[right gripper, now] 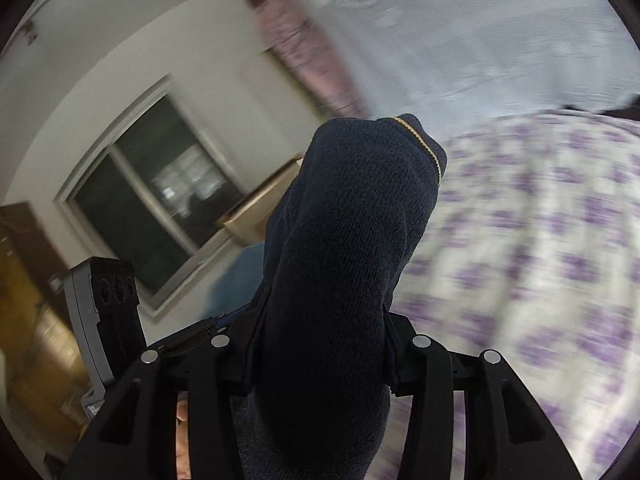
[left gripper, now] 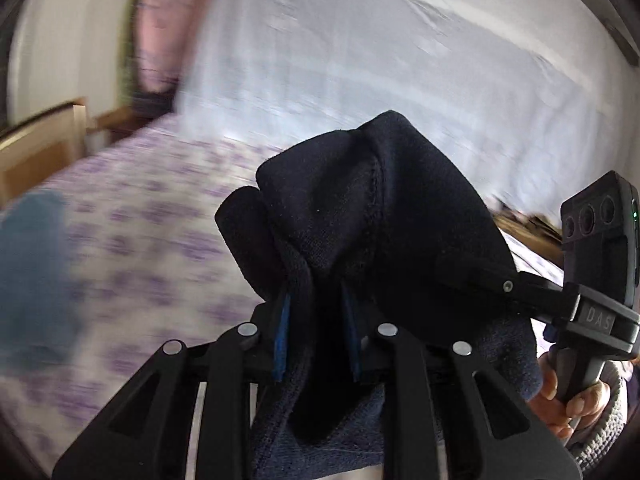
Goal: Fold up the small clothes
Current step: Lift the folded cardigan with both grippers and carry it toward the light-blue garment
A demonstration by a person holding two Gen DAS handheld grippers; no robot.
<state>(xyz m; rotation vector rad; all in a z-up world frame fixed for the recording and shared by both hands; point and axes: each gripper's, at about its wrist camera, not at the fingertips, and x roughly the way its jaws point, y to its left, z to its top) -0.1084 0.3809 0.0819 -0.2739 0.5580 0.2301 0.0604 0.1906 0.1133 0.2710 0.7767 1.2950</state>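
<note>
Left claw (left gripper: pixel 316 316) pinches dark navy knit sock (left gripper: pixel 360 220), right claw (right gripper: pixel 320 320) shut on same sock too. Sock up in air over bed w/ purple-flower sheet (left gripper: pixel 152 216). Blue cloth (left gripper: pixel 32 264) on bed.

The left gripper (left gripper: pixel 318 344) has its fingertips buried in a dark garment (left gripper: pixel 360 216), so only thin blue strips of the pads show. The right gripper (right gripper: pixel 320 344) is covered the same way by the cloth, whose lower end runs off the picture's bottom edge. Motion blur smears the bed (left gripper: pixel 140 240), its purple print unreadable. A blue shape (left gripper: pixel 32 264) at the left edge is too blurred to identify. The window (right gripper: pixel 160 192) shows only streaked reflections.
</note>
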